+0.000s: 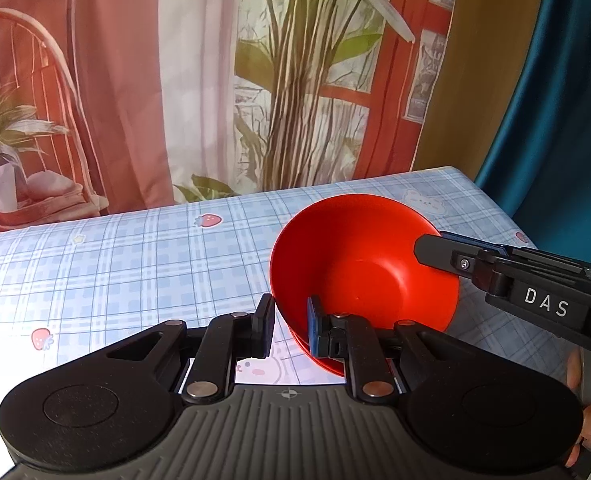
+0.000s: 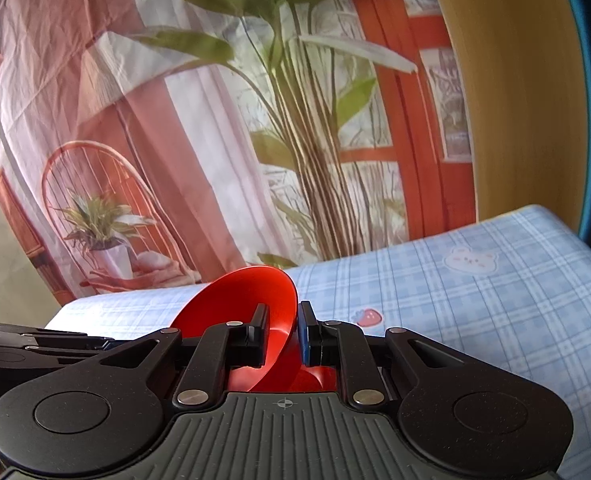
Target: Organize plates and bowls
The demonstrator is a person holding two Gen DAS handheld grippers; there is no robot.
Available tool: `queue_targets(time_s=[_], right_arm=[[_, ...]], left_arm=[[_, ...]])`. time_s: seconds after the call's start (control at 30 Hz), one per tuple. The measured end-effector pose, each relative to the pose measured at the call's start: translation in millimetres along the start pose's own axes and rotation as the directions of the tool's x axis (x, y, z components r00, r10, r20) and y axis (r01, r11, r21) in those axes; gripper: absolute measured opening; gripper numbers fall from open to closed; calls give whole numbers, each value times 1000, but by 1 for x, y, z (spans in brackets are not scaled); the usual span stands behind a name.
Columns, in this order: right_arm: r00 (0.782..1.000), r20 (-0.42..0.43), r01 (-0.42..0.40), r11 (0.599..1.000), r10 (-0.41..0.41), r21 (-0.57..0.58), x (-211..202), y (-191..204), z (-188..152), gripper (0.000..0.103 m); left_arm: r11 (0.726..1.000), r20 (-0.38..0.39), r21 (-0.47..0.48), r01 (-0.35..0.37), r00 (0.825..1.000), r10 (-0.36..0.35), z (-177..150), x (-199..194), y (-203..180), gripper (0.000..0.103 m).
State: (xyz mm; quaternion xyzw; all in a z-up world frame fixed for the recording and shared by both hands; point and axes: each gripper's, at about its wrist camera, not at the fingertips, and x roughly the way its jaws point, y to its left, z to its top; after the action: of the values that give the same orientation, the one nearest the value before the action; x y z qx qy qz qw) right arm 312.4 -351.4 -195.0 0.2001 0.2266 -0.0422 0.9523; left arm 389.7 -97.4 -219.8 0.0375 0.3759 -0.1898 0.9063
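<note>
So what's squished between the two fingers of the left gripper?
The rim of the red bowl. The left gripper pinches its near wall, one finger outside, one inside, shown in the left wrist view.

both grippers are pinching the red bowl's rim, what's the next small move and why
Probably lower the red bowl level onto the checked tablecloth: it hangs tilted, clamped at opposite rims by the left gripper and right gripper.

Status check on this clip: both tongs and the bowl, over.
Left tongs shut on red bowl rim. Right tongs shut on opposite rim. Bowl tilted above checked tablecloth. Nothing in the way.
</note>
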Motion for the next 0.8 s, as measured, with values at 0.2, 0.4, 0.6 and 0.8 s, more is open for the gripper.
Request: queue_targets(time_s=[0.2,0.4,0.6,0.8], right_arm=[[999,-23,23,1000,-23,-11,6,-2,-11,17],[999,-24,47,998,-48,-37,8,-1,-16,19],[998,-27,54,997,-56,-61,10,0,-20,19],[997,-25,67,995,-68,-70,11,0,-25,19]], left_arm=[[1000,-22,12,6,1000,-6,-9,10,-1,17],[999,-29,34,6,1000,-5,-12,14,-4,17],[1000,-44,28,5,999,-4,-12,18,-4,17],[1000,-52,19,18,998,-17,-10,23,-2,18]])
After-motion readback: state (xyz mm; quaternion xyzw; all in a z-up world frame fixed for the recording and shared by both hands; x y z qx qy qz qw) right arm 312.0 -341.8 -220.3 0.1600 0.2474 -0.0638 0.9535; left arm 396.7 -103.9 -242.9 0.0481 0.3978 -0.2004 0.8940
